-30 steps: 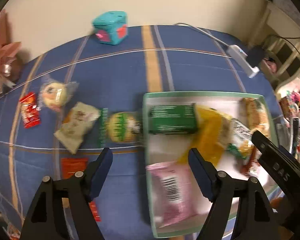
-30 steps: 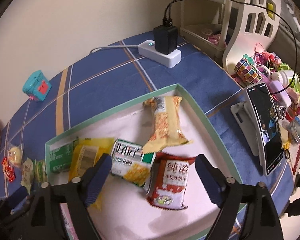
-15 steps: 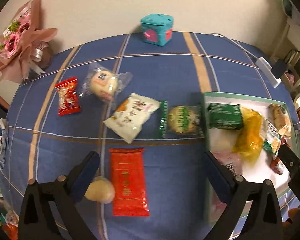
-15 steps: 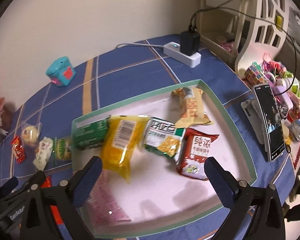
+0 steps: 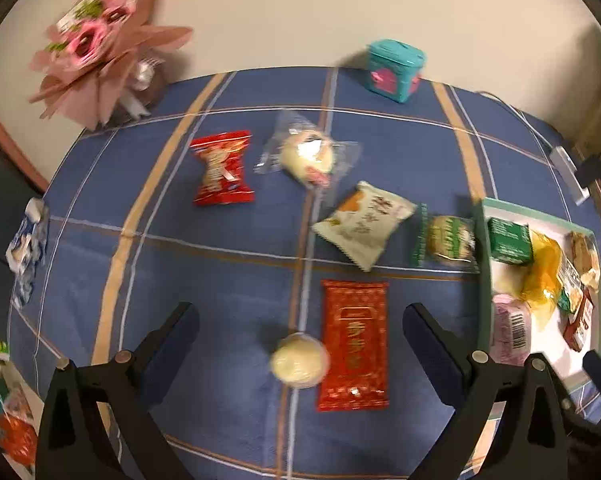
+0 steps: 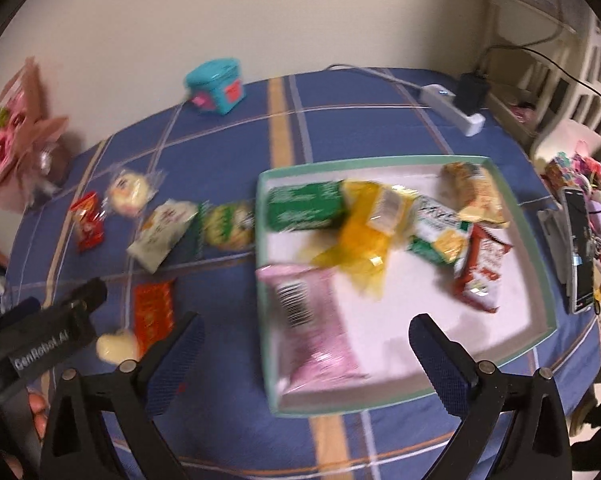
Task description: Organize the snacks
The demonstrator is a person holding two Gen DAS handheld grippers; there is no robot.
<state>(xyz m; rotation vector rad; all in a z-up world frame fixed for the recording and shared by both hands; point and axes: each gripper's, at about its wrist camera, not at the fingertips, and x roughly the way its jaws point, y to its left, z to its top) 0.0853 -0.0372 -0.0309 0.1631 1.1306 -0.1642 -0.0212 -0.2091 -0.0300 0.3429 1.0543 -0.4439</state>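
My left claw [image 5: 300,336] hangs spread wide and empty over the cloth [image 5: 204,280], with a pale ball [image 5: 299,359] and red packet [image 5: 354,344] between its fingers. My right claw [image 6: 305,344], also gaping, hovers at the tray [image 6: 540,280], whose blurred snacks overlap. The pink bag [image 6: 312,332] is smeared. Farther off, loose packs [image 5: 364,224] lie unreadable.

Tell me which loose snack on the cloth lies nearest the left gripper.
The round pale bun, lying between the open fingers of the left gripper, beside the long red packet; the other loose snacks sit farther up the cloth.
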